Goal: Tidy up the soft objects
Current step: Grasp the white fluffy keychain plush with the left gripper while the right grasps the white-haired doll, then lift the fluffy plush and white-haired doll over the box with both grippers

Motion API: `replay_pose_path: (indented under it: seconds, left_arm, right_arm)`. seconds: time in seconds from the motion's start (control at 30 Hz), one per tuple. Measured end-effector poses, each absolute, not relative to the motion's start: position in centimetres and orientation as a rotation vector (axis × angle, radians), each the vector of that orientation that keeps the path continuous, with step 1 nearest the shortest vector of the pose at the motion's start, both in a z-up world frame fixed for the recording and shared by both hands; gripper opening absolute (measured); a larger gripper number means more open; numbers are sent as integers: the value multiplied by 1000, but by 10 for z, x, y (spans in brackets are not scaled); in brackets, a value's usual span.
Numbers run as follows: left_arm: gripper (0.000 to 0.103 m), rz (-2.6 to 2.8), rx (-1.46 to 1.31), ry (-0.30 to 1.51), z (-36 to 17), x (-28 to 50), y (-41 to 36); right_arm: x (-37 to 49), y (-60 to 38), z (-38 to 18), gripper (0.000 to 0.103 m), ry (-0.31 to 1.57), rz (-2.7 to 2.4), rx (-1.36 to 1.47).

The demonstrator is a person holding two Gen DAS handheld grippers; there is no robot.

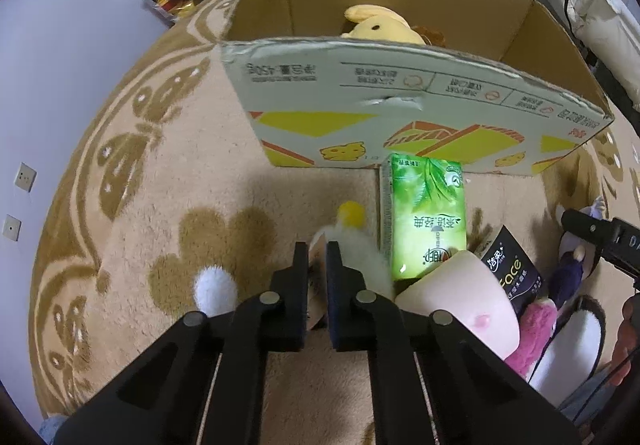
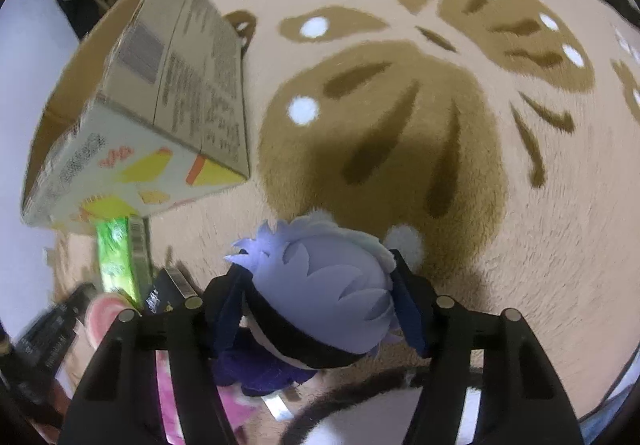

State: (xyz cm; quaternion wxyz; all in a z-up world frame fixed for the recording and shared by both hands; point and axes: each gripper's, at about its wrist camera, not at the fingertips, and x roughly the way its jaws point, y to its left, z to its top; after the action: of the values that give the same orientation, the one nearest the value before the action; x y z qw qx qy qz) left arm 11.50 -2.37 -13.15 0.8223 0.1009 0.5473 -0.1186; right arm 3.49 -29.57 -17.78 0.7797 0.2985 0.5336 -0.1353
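My left gripper [image 1: 317,245] points down at the carpet and is shut on a brown tag of a white fluffy toy [image 1: 360,249] with a yellow ball tip [image 1: 352,213]. In the right wrist view my right gripper [image 2: 316,265] straddles the head of a lilac-haired doll in dark purple [image 2: 320,285], and both pads press on its sides. That doll [image 1: 568,269] also shows at the left view's right edge. Behind stands an open cardboard box [image 1: 400,85] holding a yellow plush [image 1: 376,25].
A green tissue pack [image 1: 424,213] leans by the box, with a black tissue pack [image 1: 512,269], a pale pink plush [image 1: 464,297], a magenta fluffy toy [image 1: 532,329] and a slipper [image 1: 572,341] to its right. A white pompom [image 1: 214,289] lies left. A patterned beige carpet [image 2: 440,125] covers the floor.
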Motion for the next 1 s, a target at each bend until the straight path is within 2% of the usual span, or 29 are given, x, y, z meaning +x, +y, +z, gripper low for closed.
replay_pose_path:
  seconds: [0.57, 1.0]
  left_arm:
    - [0, -183, 160, 1066, -100, 110, -1]
    - [0, -151, 113, 910, -47, 94, 13]
  right_arm:
    - [36, -273, -133, 67, 1029, -198, 518]
    - [36, -246, -91, 67, 919, -136, 445]
